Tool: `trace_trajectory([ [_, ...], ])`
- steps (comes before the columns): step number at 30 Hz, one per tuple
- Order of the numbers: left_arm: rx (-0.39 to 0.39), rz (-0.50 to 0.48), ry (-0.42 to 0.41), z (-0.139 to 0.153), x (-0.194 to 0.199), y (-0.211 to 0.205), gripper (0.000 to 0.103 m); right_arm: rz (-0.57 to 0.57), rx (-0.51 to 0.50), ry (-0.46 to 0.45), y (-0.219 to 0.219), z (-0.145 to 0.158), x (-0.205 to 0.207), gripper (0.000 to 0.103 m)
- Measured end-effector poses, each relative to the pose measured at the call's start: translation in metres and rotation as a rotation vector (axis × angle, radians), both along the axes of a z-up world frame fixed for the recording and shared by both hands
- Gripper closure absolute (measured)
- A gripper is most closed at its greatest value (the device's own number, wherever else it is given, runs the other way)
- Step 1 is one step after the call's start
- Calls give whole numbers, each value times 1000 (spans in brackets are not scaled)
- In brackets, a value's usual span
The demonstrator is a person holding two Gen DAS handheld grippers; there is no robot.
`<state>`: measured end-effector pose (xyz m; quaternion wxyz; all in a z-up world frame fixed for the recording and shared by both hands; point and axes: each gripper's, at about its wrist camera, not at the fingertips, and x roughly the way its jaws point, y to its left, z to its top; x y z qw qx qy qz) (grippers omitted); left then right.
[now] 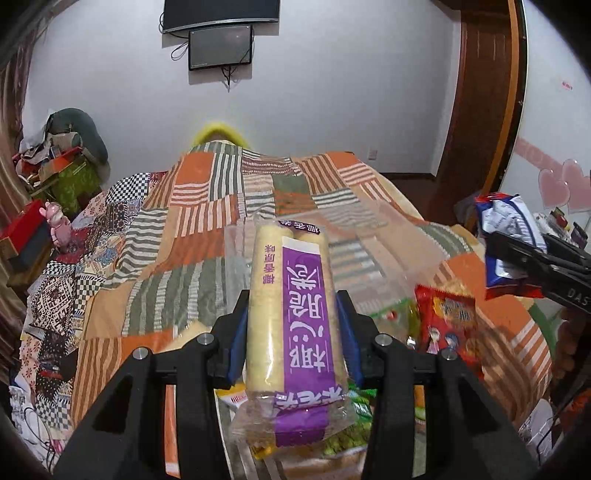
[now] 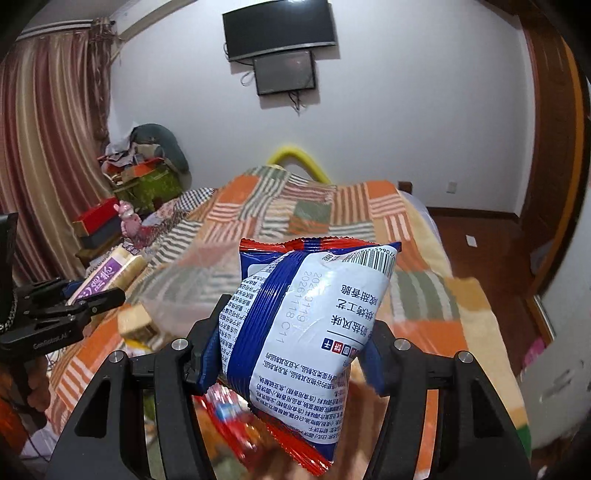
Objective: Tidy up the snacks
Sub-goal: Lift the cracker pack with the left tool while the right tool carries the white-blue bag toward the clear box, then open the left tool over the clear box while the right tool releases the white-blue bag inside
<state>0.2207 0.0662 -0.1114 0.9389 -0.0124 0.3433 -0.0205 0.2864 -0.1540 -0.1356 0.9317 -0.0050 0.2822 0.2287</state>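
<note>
So from the left wrist cam, the left gripper (image 1: 291, 332) has its jaws clamped on a long clear-wrapped pack of pale yellow wafer rolls (image 1: 291, 317) with a purple label down the middle, blue pads pressing on both long sides, and the pack sticks out forward and up, off the patchwork quilt (image 1: 207, 229) covering the bed. Under and just right of it there's a loose pile of snacks on the quilt: a red snack packet (image 1: 448, 319) with cartoon faces, and some green-wrapped stuff (image 1: 351, 432) poking out beneath the pack, too jumbled to name. Over on the right edge the right gripper (image 1: 524, 254) is up in the air, jaws closed on a blue and white snack bag (image 1: 511, 229). On the wall at the back hang a TV (image 1: 221, 14) and a smaller screen (image 1: 221, 46) right below it, and a pink toy figure (image 1: 59, 225) sits left of the bed. Switching to the right wrist cam, the right gripper's jaws are pinching that same blue and white bag (image 2: 295, 325) by its lower sides, back panel with barcode and printed text facing the camera, red crimped edges top and bottom, held above the quilt (image 2: 417, 221). A blurry red packet (image 2: 229, 417) lies under it. At the left edge the left gripper (image 2: 88, 299) shows with the purple-label wafer pack (image 2: 110, 275) gripped in it, also off the bed. Striped curtains (image 2: 48, 147) hang on the left.
</note>
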Motion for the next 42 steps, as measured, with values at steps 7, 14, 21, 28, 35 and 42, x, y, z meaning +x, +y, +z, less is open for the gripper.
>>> trace_trajectory([
  [7, -10, 14, -1, 3, 28, 16, 60, 25, 19, 6, 21, -2, 27, 46],
  [14, 3, 22, 20, -8, 62, 25, 60, 39, -5, 19, 38, -8, 47, 46],
  [21, 12, 3, 79, -28, 96, 25, 60, 58, -64, 58, 59, -22, 68, 46],
  [28, -4, -21, 150, -48, 123, 20, 60, 84, -134, 123, 70, -35, 90, 46],
  [35, 13, -52, 205, -65, 136, 11, 60, 124, -217, 183, 75, -49, 100, 46],
  [42, 26, -55, 201, -64, 136, 9, 60, 131, -231, 211, 74, -52, 105, 43],
])
